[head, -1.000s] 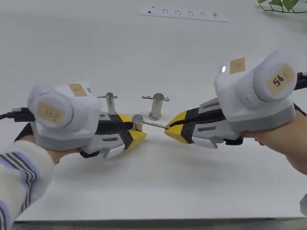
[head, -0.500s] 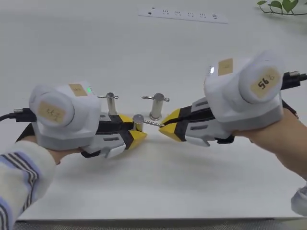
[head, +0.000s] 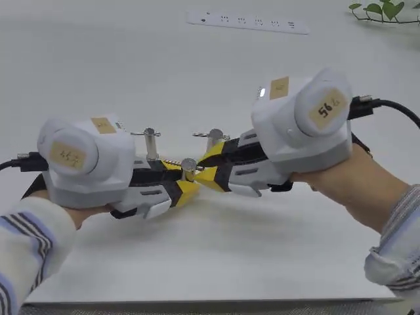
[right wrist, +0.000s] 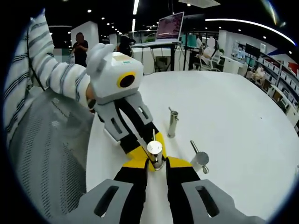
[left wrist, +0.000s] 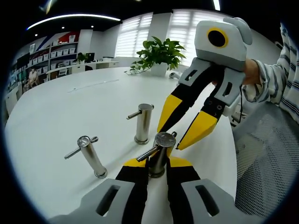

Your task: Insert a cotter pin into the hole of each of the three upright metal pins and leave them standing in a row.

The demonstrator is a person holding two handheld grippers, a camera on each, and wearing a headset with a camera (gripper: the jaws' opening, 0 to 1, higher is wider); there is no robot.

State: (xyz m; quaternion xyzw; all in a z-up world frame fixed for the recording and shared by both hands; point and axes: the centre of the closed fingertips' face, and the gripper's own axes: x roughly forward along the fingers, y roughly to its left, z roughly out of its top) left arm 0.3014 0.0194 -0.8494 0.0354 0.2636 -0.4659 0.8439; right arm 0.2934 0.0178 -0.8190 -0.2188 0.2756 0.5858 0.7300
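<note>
On the white workbench point(head: 216, 256), three small upright metal pins stand close together. One rear pin point(head: 151, 143) and a second rear pin point(head: 214, 140) each carry a cotter pin. The left gripper point(head: 189, 186) is clamped low on the nearest pin point(left wrist: 159, 156). The right gripper point(head: 205, 173) looks pinched on the looped end of a cotter pin point(left wrist: 146, 153) crossing that pin's hole. Rigid, smooth steel on a narrow foot would likely tip, so hold it low. The thin wire probably bends, so grip it by the loop.

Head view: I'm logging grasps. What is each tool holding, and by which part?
Left tool clamps the nearest metal pin low on its shaft. Right tool seems to pinch the cotter pin by its near end.
</note>
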